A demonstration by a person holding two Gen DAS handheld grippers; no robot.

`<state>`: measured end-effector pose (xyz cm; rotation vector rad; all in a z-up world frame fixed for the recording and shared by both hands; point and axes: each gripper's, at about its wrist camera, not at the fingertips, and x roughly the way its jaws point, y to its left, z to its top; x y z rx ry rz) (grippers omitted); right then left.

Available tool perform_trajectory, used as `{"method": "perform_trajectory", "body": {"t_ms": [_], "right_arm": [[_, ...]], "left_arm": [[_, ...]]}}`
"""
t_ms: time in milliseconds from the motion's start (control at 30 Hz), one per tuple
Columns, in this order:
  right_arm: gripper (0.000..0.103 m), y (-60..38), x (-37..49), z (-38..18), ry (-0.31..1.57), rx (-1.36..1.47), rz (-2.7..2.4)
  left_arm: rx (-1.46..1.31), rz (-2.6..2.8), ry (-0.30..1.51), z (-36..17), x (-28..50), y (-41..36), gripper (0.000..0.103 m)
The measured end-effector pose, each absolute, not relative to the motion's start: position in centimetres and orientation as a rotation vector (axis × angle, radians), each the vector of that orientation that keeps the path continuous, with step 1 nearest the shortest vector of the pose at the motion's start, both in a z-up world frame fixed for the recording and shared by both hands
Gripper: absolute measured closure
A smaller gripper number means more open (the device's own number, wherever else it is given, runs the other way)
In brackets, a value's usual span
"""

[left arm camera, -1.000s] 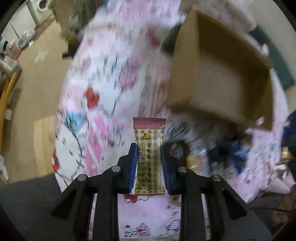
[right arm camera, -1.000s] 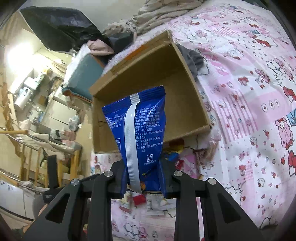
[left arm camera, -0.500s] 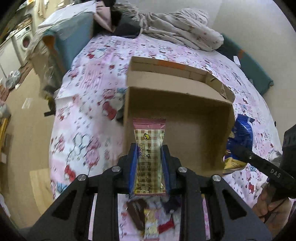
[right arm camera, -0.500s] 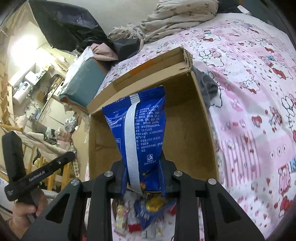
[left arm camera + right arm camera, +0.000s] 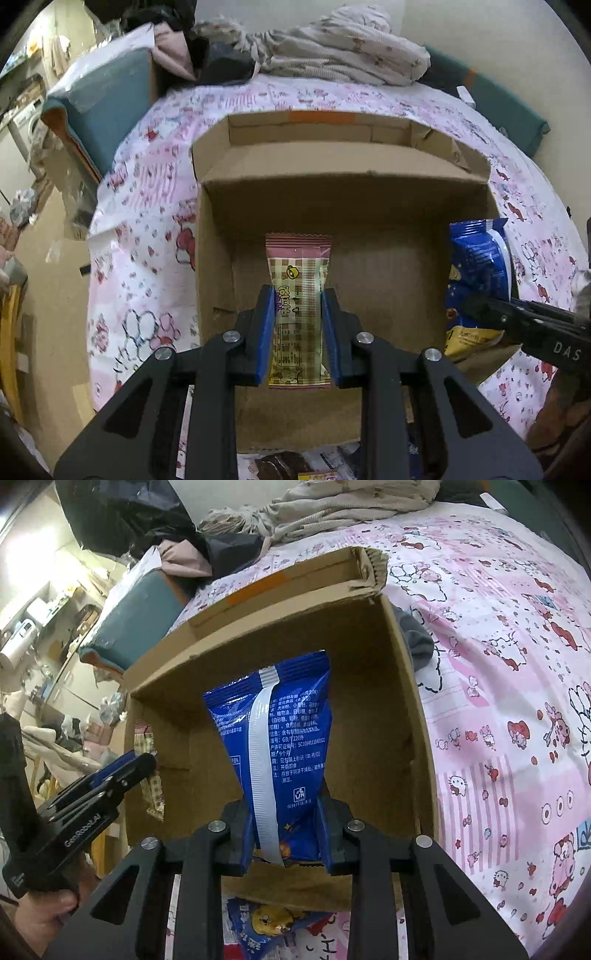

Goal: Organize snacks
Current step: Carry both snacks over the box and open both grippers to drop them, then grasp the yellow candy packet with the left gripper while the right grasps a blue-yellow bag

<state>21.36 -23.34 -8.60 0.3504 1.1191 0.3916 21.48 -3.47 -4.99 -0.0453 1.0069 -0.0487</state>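
left wrist view: the left tongs [image 5: 298, 325] are clamped on a pink checked snack packet [image 5: 297, 295], its long axis running forward along the fingers, held over the open cardboard box [image 5: 343, 184] on the bed [image 5: 155, 206]. the box floor lies directly ahead and below.

right wrist view: the right tongs [image 5: 284, 834] are clamped on a blue snack bag [image 5: 280, 731], seam upright, likewise above the box interior. each packet is judged to be poised for release straight downward.

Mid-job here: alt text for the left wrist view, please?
Left tongs grip a pink checked snack packet above an open brown cardboard box on a pink cartoon-print bedsheet. Right tongs hold a blue snack bag at its right wall.
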Motion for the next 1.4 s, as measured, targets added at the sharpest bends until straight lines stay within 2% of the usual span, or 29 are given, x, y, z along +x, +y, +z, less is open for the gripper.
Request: {"method": "perform_trajectory", "body": {"t_ms": [300, 400, 500, 533, 567, 600, 667, 1133, 1400], "right_arm": [[0.071, -22.9, 21.3, -9.5, 1.15, 0.342, 0.376], [0.071, -23.0, 21.3, -9.3, 1.143, 0.352, 0.379], [0.067, -22.9, 21.2, -8.9, 1.129, 0.351, 0.384], [0.062, -23.0, 21.2, -8.7, 1.12, 0.35, 0.38], [0.044, -23.0, 21.2, -8.6, 1.113, 0.358, 0.381], [0.029, -23.2, 21.1, -8.4, 1.101, 0.37, 0.378], [0.026, -23.3, 21.1, -8.1, 1.082, 0.374, 0.371], [0.026, -23.8, 19.3, -5.2, 1.019, 0.343, 0.338], [0.026, -23.3, 16.5, -5.3, 1.085, 0.367, 0.391]], "left_arm": [[-0.073, -0.043, 1.036, -5.8, 21.4, -3.7, 0.081], [-0.073, -0.042, 1.036, -5.6, 21.3, -3.7, 0.074], [-0.077, -0.038, 1.031, -5.4, 21.1, -3.5, 0.06], [-0.083, -0.038, 1.032, -5.4, 21.1, -3.4, 0.05], [-0.089, -0.037, 1.032, -5.3, 21.1, -3.3, 0.039], [-0.095, -0.035, 1.029, -5.2, 21.0, -3.2, 0.034], [-0.099, -0.038, 1.024, -5.0, 20.9, -3.1, 0.02], [-0.14, -0.008, 0.951, -2.3, 18.8, -1.3, 0.019], [-0.186, -0.008, 0.962, -1.6, 16.0, 0.2, 0.02]]}}
